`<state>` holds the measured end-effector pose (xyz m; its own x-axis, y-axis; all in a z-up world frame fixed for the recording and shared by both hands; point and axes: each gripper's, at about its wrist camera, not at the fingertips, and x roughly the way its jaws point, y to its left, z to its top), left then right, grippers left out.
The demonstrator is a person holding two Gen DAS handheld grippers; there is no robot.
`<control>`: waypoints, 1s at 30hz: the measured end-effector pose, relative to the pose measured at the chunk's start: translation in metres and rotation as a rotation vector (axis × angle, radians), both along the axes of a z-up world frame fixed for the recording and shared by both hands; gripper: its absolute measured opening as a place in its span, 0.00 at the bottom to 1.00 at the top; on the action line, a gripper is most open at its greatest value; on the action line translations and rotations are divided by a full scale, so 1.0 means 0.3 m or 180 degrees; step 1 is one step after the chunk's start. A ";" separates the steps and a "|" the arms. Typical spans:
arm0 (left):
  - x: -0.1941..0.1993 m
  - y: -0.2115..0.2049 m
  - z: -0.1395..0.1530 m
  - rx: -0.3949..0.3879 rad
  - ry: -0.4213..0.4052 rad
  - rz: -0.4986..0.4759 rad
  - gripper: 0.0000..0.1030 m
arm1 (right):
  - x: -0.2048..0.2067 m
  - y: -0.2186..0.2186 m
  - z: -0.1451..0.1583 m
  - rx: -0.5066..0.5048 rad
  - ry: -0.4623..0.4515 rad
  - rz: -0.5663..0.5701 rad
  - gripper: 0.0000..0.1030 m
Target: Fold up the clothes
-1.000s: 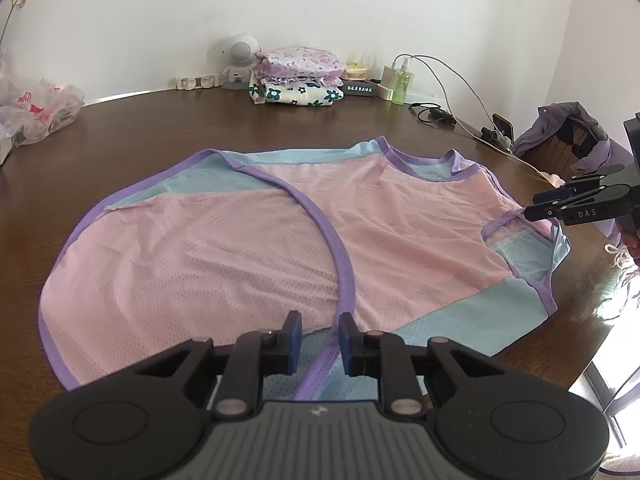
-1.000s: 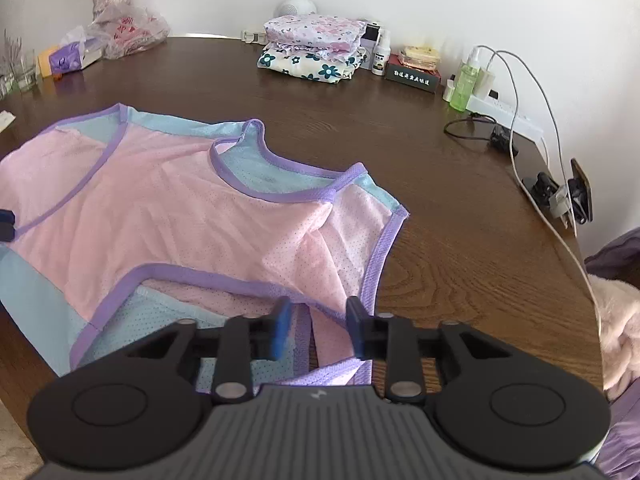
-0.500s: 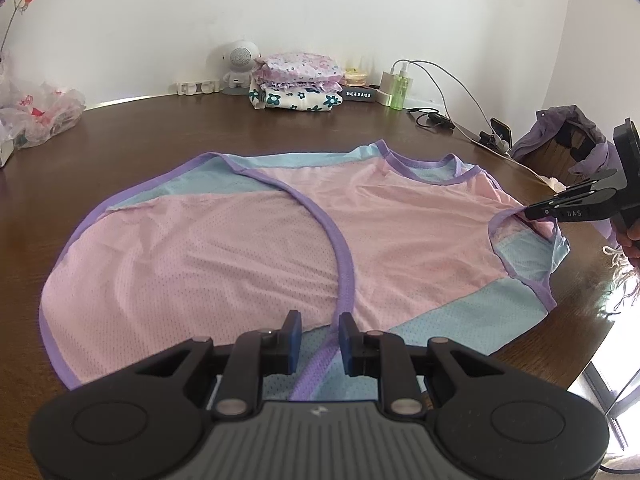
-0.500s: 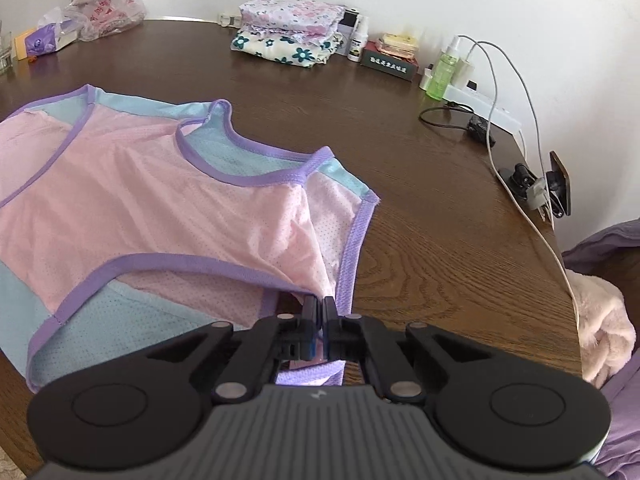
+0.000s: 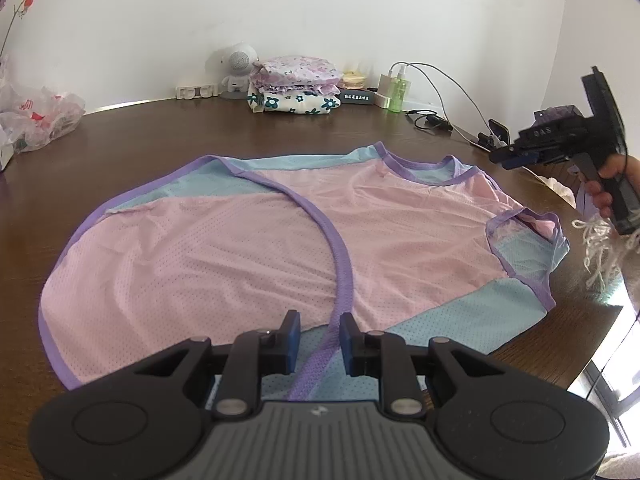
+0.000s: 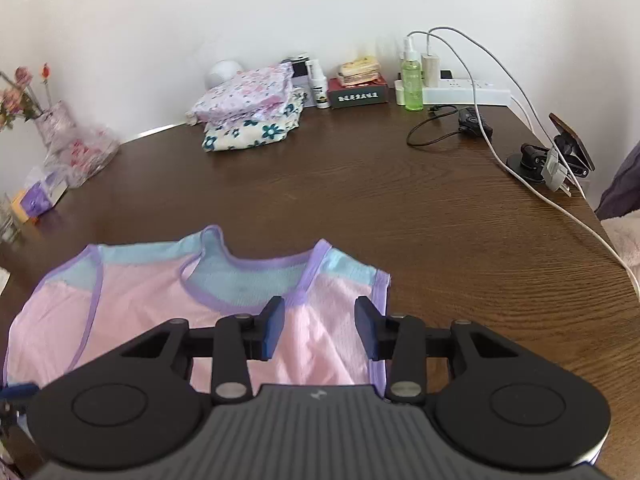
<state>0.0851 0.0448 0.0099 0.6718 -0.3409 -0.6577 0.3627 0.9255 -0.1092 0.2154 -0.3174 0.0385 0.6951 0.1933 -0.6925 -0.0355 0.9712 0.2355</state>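
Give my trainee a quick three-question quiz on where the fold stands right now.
1. True or false: the pink top lies spread flat on the table.
2. What runs between the left claw's fingers? A) the top's purple trim B) a white cable C) a green bottle
3. Is the right claw gripping the top?

Key: 1. True. 2. A. 3. No: it is lifted off the top at its armhole side, jaws opening, no cloth pinched.
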 end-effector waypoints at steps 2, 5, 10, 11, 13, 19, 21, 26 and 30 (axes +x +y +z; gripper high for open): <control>0.000 0.002 0.000 -0.0005 -0.0002 -0.0004 0.19 | 0.075 0.002 -0.028 0.0040 0.0101 -0.0062 0.34; 0.003 0.007 -0.001 -0.0021 0.0003 -0.0012 0.19 | 0.162 0.031 -0.068 -0.0061 0.0287 -0.0055 0.30; 0.001 0.013 -0.003 -0.0039 -0.0003 -0.0036 0.19 | 0.215 0.081 -0.109 -0.0371 0.0416 0.0002 0.17; 0.001 0.014 -0.002 -0.0036 -0.0005 -0.0043 0.19 | 0.221 0.090 -0.116 -0.0457 0.0429 0.0009 0.08; 0.000 0.014 -0.002 -0.0027 -0.0010 -0.0054 0.19 | 0.223 0.090 -0.109 -0.0552 0.0413 -0.0056 0.04; -0.004 0.013 -0.004 -0.0021 -0.0033 -0.0060 0.19 | 0.245 0.025 -0.085 -0.0359 0.0288 -0.0324 0.05; -0.005 0.012 -0.006 -0.0023 -0.0040 -0.0057 0.19 | 0.253 0.011 -0.093 -0.0283 0.0284 -0.0400 0.05; -0.009 0.014 -0.006 -0.0026 -0.0055 -0.0058 0.21 | 0.260 -0.032 -0.114 -0.0031 0.0319 -0.0571 0.16; -0.013 0.010 -0.008 -0.0014 -0.0077 -0.0103 0.26 | 0.207 -0.046 -0.077 -0.0056 0.0147 -0.0531 0.31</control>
